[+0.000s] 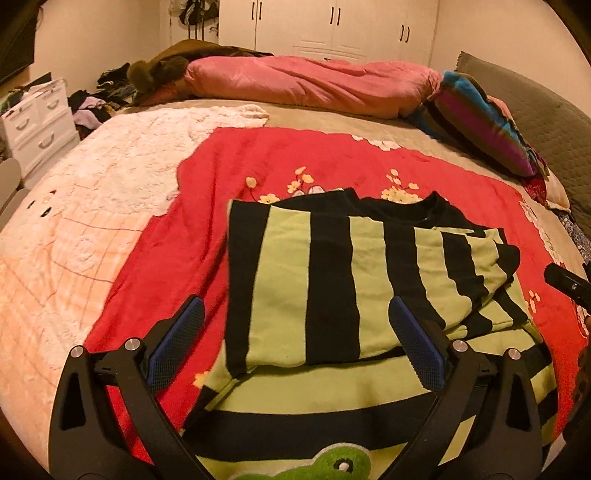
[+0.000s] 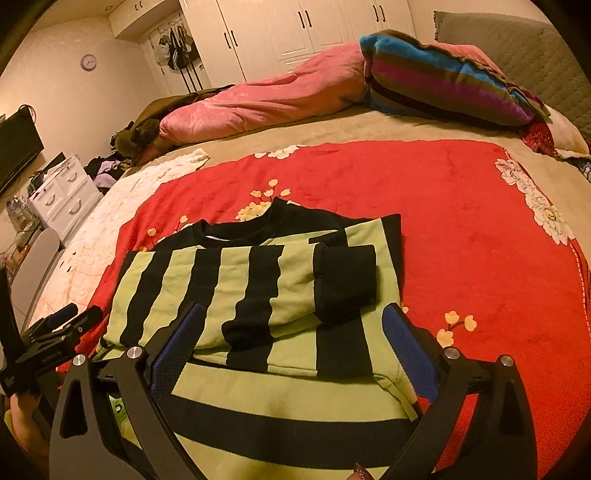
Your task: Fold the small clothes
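Left wrist view shows the left gripper (image 1: 295, 332) spread wide and empty above the green-and-black striped sweater (image 1: 332, 280), which lies on the red floral blanket (image 1: 207, 206) with both sleeves folded across its body, while the right gripper (image 2: 293, 332) likewise hovers wide open, gripping nothing.

A sweater (image 1: 351, 280) is laid on a blanket (image 1: 155, 258) spread over the bed (image 1: 332, 120), with both sleeves folded across its body. Behind it, a quilt (image 1: 306, 81) is bunched along the far edge, and a pillow (image 1: 484, 125) is set to the right. Wardrobes (image 1: 332, 26) are placed behind the bed, and a drawer unit (image 1: 37, 122) to its left.
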A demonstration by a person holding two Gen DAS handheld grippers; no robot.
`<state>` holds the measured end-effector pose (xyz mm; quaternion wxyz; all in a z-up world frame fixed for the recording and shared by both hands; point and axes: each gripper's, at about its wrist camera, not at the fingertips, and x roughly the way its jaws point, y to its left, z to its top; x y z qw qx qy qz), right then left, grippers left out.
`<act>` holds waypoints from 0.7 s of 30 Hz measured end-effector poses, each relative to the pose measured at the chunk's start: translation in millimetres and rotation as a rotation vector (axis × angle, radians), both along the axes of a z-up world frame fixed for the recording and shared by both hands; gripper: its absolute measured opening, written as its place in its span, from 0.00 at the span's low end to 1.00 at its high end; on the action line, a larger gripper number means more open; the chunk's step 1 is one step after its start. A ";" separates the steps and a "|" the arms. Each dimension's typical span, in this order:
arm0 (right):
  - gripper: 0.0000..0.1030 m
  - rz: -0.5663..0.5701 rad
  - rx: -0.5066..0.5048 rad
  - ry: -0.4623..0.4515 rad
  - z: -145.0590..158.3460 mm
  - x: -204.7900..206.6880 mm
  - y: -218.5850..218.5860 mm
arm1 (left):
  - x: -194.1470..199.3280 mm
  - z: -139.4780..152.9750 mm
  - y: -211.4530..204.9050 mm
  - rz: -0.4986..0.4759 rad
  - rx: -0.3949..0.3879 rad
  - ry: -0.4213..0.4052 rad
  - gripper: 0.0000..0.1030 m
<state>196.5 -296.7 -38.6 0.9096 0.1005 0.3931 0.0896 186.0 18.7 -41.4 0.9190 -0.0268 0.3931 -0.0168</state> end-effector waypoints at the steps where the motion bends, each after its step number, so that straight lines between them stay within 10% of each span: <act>1: 0.94 0.001 0.000 -0.003 1.3 -1.9 -0.5 | -2.0 2.3 0.7 0.003 0.002 -0.003 0.91; 21: 0.94 0.013 -0.018 -0.023 24.9 -46.7 -12.2 | -48.1 28.5 -0.2 0.001 0.057 -0.032 0.91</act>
